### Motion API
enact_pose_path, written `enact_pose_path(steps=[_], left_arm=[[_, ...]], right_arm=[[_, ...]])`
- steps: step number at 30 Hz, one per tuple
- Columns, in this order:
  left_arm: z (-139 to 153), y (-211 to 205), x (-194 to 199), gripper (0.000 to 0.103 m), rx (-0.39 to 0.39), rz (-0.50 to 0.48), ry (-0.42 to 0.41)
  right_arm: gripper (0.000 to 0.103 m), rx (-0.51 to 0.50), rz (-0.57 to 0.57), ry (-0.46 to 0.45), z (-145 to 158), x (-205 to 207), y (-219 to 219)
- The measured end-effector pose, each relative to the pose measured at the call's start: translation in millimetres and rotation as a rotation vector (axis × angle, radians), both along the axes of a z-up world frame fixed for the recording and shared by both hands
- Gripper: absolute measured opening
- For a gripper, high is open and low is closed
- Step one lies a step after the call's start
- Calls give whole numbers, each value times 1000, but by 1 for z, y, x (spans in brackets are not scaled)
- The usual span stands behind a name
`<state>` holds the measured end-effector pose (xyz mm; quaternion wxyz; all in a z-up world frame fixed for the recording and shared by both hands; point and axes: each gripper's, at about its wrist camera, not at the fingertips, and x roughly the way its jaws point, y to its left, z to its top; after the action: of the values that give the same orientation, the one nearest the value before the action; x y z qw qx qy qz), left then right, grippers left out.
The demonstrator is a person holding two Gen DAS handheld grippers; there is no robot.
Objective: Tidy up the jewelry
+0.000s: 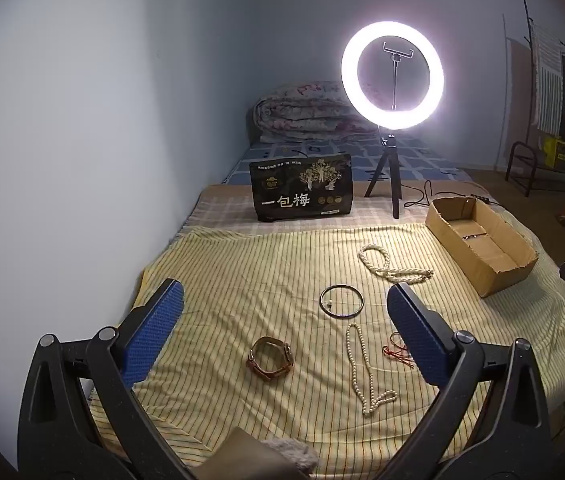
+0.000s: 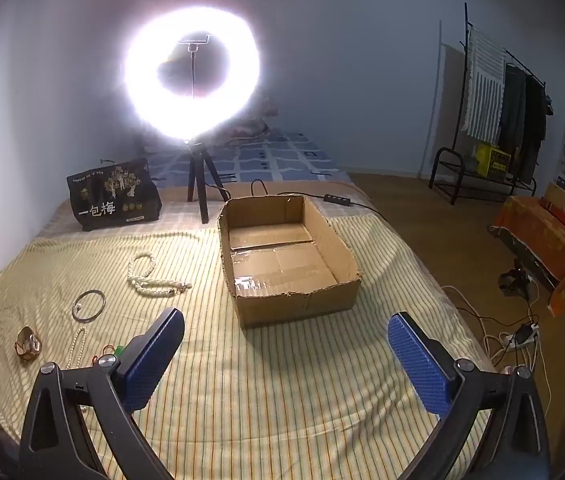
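Striped yellow sheet (image 1: 266,264) covers the bed; we hold both grippers over its near end, jaws wide apart, nothing in them. Left gripper (image 1: 284,308) hovers over the jewelry: metal bangle (image 1: 341,300), thin pearl strand (image 1: 356,364), red cord (image 1: 396,350), leather bracelet (image 1: 270,358), thick pearl rope (image 1: 386,266) farther back. Right gripper (image 2: 286,334) faces the open cardboard box (image 2: 346,256), bare sheet between. Ring light (image 1: 392,72) and black snack bag (image 1: 302,188) stand behind. Wall hugs the bed's left edge.
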<state>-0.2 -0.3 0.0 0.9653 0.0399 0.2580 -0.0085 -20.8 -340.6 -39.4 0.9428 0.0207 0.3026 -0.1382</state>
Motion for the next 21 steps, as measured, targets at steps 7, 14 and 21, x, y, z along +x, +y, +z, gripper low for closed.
enact_pose_path(steps=[7, 14, 21], left_arm=[[1, -4, -2, 103, -6, -5, -1], [2, 2, 2, 103, -19, -1, 0], [4, 1, -3, 103, -23, 7, -23]], right_arm=[[103, -2, 1, -5, 1, -1, -1], [103, -5, 5, -12, 5, -5, -2], [103, -13, 10, -20, 8, -6, 1]])
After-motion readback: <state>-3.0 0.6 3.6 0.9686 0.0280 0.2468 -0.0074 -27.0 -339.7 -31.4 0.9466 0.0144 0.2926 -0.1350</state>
